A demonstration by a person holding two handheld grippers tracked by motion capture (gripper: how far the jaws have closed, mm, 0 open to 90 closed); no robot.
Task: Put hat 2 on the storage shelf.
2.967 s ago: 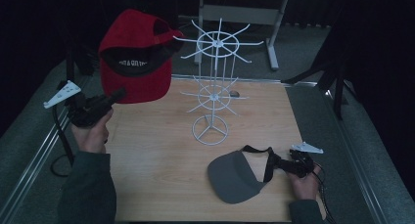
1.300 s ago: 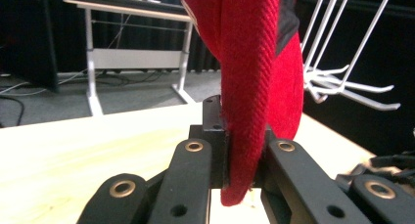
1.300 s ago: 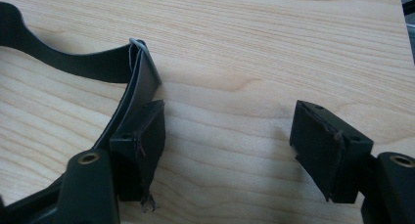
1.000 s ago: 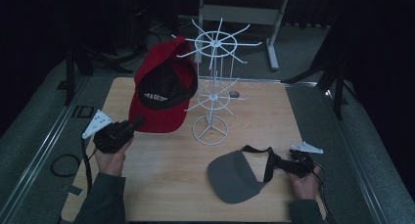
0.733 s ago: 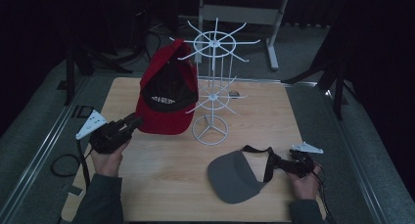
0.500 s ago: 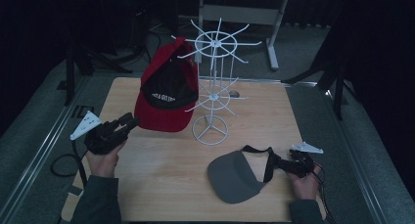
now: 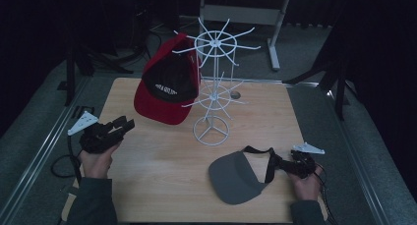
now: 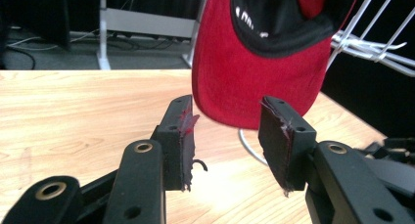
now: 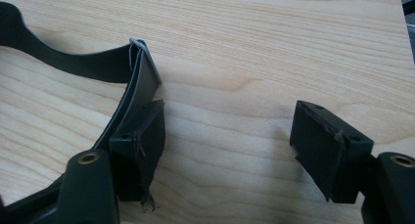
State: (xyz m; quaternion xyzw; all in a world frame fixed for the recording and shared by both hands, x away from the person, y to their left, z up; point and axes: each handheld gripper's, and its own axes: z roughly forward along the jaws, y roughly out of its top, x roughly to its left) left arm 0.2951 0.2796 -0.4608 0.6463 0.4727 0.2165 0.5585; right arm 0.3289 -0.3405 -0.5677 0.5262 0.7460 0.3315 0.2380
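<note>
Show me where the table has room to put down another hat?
Bare wood lies between the left gripper, the white rack and the grey visor, and right of the rack. It is crowded under the hanging red cap.

Dim room, wooden table, grey carpet floor, metal desk frame behind
</note>
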